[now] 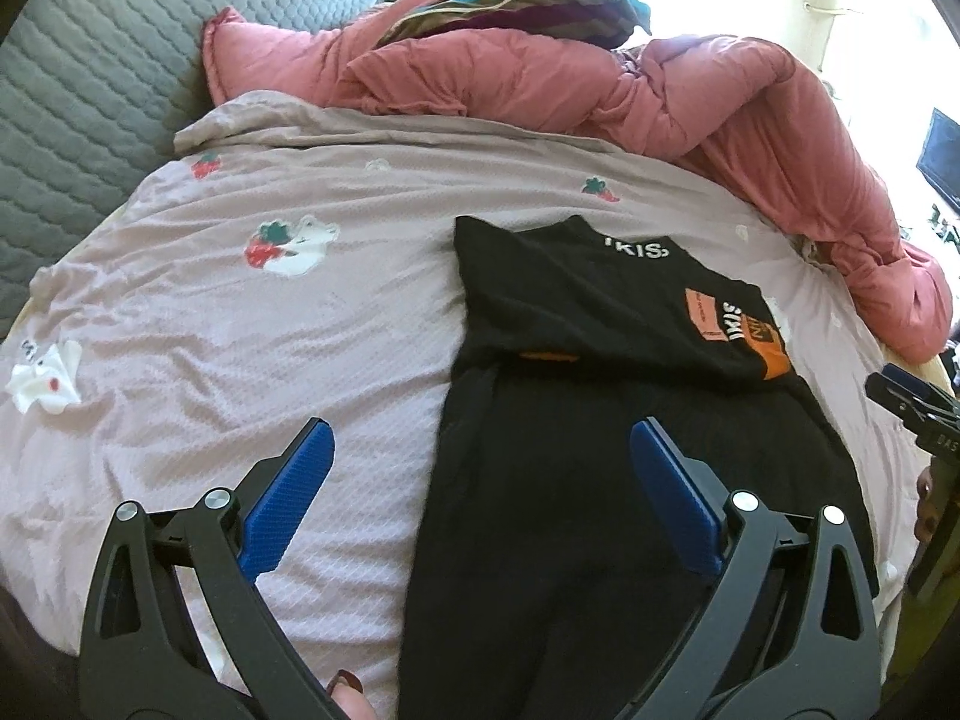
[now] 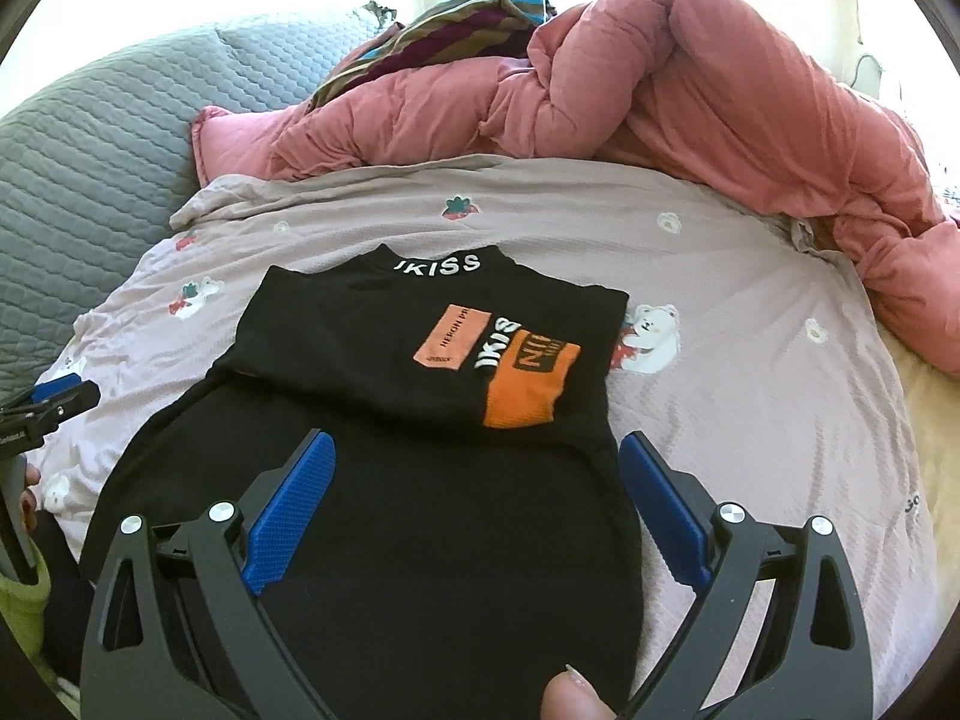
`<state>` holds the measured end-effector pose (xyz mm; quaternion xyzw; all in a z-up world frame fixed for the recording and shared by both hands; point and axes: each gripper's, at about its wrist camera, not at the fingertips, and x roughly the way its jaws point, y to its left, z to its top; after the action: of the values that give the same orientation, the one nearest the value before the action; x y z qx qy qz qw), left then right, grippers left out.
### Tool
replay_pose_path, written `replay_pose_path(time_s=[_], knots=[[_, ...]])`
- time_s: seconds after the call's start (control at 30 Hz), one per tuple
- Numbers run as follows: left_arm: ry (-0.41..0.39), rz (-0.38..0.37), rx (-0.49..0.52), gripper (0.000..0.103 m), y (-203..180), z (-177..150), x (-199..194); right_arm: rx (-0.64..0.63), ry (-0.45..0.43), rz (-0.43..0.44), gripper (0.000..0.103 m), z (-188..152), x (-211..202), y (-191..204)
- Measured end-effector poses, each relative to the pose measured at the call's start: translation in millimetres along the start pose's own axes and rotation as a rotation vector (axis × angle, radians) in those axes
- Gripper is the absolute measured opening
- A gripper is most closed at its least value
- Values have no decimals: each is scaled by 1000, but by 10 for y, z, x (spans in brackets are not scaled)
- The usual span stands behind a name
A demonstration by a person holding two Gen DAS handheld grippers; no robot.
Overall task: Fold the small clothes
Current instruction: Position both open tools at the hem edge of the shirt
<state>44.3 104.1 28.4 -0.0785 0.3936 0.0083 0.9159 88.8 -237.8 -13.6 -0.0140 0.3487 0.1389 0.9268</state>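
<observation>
Both tongs, the left gripper [image 1: 480, 498] and the right gripper [image 2: 477, 504], are hanging wide open, holding nothing. The black shirt [image 2: 420, 360] is lying under and ahead of them on the bed sheet [image 1: 240, 330].

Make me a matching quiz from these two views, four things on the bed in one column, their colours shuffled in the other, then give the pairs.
Things:
1. shirt
2. comforter
3. bedsheet
4. quilted pillow

Colours:
A. grey
B. pale lilac with strawberry bears
C. black with orange patches
D. pink

Pairs: 1-C, 2-D, 3-B, 4-A
</observation>
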Motion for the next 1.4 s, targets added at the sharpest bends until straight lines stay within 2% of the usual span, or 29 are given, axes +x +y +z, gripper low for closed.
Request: replay_pose_path(time_s=[0.33, 0.63, 0.8, 0.97, 1.2, 1.4], knots=[[24, 10, -24, 93, 251, -209, -171, -17, 22, -14, 95, -169, -129, -57], [107, -44, -65, 92, 407, -503, -110, -12, 58, -23, 95, -356, -174, -108], [168, -100, -81, 88, 426, -665, -24, -2, 76, -25, 95, -458, -202, -143], [192, -124, -83, 81, 388, -759, -7, 1, 83, -31, 95, -546, -252, -188], [241, -124, -75, 81, 330, -875, 67, 9, 104, -37, 95, -713, -325, -308], [263, -119, -65, 78, 295, -954, 138, 13, 161, -20, 94, -926, -359, -353]])
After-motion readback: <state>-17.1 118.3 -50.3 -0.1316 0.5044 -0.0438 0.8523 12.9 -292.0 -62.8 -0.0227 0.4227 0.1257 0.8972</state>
